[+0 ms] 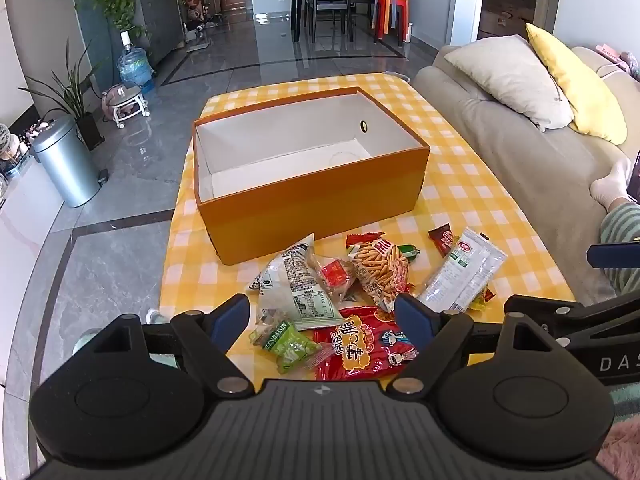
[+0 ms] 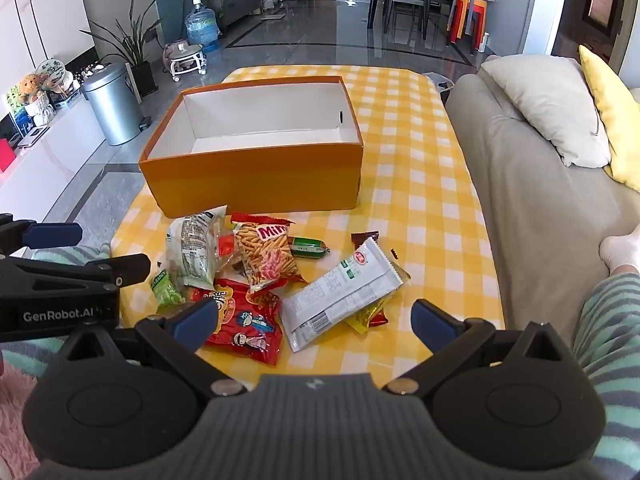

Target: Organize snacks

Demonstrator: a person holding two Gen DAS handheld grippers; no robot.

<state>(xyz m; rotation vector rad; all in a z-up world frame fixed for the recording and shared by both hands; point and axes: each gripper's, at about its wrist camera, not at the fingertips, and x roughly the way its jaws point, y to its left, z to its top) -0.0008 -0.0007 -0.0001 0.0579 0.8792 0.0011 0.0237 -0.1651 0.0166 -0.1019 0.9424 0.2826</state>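
Note:
An empty orange box with a white inside stands on the yellow checked table. In front of it lies a heap of snack packets: a red packet, a stick-snack bag, a clear-white bag, a long white packet, a green raisin packet and a green sausage. My left gripper hovers open above the red packet. My right gripper hangs open over the long white packet. Neither holds anything.
A beige sofa with cushions borders the table's right side, where a person's socked foot and striped legs rest. A metal bin stands on the tiled floor to the left. The right gripper shows at the left wrist view's right edge.

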